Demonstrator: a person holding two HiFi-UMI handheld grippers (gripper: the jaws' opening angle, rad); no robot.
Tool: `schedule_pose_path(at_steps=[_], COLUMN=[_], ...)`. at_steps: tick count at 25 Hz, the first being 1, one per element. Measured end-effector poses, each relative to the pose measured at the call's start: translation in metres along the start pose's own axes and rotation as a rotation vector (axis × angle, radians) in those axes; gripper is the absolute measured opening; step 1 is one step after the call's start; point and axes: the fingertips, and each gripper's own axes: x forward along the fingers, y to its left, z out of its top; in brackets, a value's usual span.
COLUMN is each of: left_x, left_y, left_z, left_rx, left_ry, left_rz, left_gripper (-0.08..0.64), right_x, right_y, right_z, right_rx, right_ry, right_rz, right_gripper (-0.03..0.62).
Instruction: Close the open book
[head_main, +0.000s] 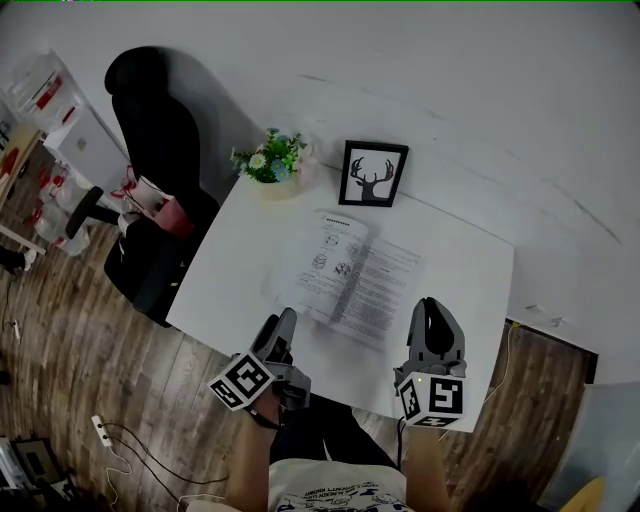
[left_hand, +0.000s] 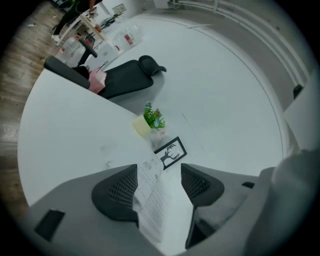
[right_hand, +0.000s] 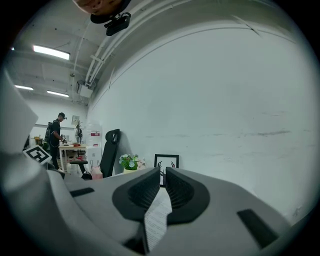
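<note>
We see the white desk (head_main: 240, 270) carrying the open book (head_main: 355, 280), which lies just ahead of the left gripper (left_hand: 159, 175). Its jaws stand wide apart, holding nothing. The right gripper (right_hand: 163, 172) has its jaws pinched nearly together on the book's right-hand page.

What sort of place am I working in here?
Probably an office or lab workroom: a white table with an open book, a black office chair beside it, and a workbench under ceiling strip lights behind.
</note>
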Motion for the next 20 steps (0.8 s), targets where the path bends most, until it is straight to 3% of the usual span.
schedule_pose_path(at_steps=[8,20], left_x=[0.018,0.041], left_y=[0.032,0.062], left_z=[-0.018,-0.032], left_rx=[-0.151,-0.271], left_ry=[0.066,0.142], left_rz=[0.015,0.025], left_gripper=[0.276,0.276], right_x=[0.011,0.027], right_y=[0.003,0.006], right_z=[-0.016,-0.036], right_rx=[-0.005,-0.015], right_ry=[0.043,0.100], right_rz=[-0.029,-0.052], right_gripper=[0.031,0.031])
